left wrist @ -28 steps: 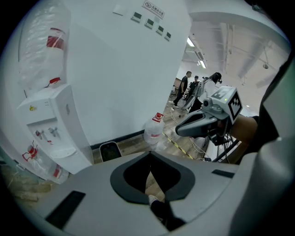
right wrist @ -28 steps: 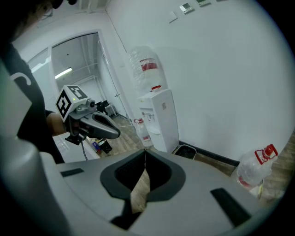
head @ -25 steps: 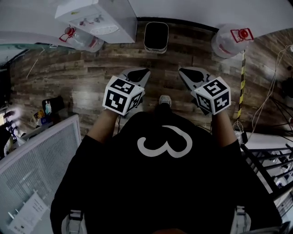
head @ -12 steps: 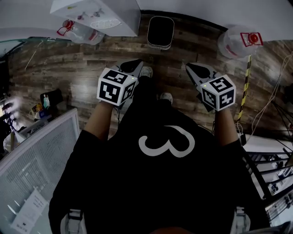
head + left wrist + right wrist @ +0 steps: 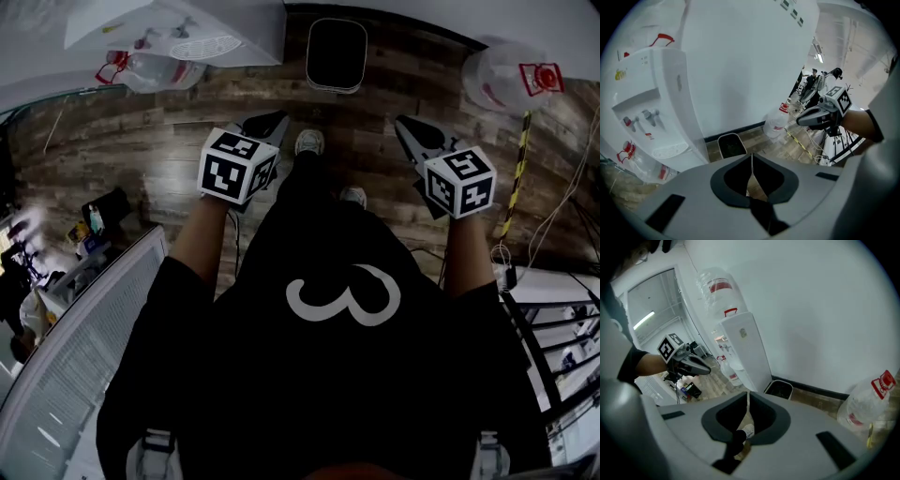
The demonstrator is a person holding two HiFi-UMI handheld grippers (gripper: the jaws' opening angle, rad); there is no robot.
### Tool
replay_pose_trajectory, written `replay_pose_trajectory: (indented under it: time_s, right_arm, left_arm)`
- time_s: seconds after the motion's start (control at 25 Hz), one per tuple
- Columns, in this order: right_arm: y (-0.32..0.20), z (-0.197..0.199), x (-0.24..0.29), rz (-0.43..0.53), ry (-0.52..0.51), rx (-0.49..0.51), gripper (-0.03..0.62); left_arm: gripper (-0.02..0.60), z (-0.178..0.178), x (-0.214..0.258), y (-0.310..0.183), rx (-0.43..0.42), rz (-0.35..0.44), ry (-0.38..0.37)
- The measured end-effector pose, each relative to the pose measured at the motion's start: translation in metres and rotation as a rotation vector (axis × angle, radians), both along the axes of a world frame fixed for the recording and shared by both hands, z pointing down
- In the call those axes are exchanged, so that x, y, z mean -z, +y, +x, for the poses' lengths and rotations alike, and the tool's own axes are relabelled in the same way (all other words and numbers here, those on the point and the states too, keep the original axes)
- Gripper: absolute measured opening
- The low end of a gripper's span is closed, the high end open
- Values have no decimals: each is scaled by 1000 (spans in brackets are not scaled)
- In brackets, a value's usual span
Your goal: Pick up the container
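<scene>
The container, a small black bin with a pale rim (image 5: 335, 52), stands on the wooden floor against the white wall. It also shows in the left gripper view (image 5: 731, 144) and the right gripper view (image 5: 779, 388). My left gripper (image 5: 272, 120) hangs in the air short of the bin and to its left, jaws shut and empty (image 5: 751, 157). My right gripper (image 5: 405, 125) hangs to the bin's right at about the same distance, shut with nothing in it (image 5: 748, 397). Neither touches the bin.
A white water dispenser (image 5: 187, 28) stands just left of the bin, with a water bottle (image 5: 150, 67) on the floor beside it. Another big bottle (image 5: 511, 75) lies at the right, near a yellow-black striped strip (image 5: 516, 169) and cables. A white grille panel (image 5: 75, 356) is at my left.
Both grippers have moved forward and down toward the wall, still shut. The bin now lies closer ahead of them, and I have stepped forward.
</scene>
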State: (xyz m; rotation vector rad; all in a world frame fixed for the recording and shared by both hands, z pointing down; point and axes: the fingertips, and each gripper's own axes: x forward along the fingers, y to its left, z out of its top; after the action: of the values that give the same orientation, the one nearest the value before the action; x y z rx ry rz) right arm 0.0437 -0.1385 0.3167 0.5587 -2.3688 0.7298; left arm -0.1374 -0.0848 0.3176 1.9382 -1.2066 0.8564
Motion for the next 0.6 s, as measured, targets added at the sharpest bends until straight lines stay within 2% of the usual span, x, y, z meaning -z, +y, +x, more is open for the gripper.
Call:
replay_pose_trajectory:
  time_s: [0.16, 0.28, 0.48, 0.6]
  right_arm:
    - [-10, -8, -63, -1, 38, -15, 28]
    - [-18, -14, -116, 18, 84, 15, 28]
    - [-25, -22, -198, -21, 55, 25, 29]
    - [-36, -20, -252, -38, 70, 3, 29]
  left_arm:
    - [18, -19, -59, -10, -38, -20, -22]
    - [18, -32, -107, -21, -36, -31, -22]
    - [18, -44, -184, -39, -48, -40, -33]
    - [18, -51, -231, -51, -12, -50, 20]
